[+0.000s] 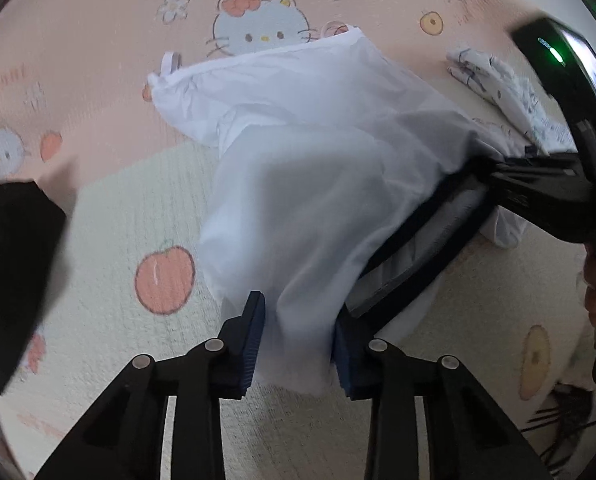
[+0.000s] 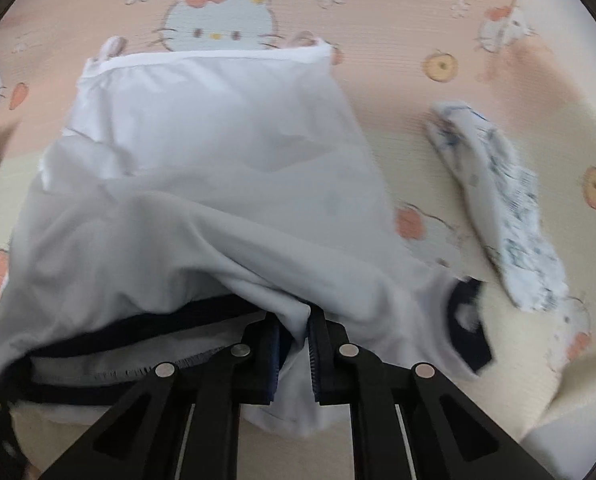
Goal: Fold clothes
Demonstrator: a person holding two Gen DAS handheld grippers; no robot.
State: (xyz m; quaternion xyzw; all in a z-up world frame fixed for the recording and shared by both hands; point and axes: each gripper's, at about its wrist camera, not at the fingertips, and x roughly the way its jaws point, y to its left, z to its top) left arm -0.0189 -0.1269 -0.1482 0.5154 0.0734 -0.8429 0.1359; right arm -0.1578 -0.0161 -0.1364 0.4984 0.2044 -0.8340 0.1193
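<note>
Right wrist: white garment (image 2: 202,168) pinched between right tongs (image 2: 292,344).

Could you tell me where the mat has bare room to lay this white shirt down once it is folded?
Bare mat lies left of the white shirt, around the peach print. More lies beyond the hem, by the cat print. The right side is crowded: a printed garment lies there, and both tongs grip the shirt's near edge.
</note>
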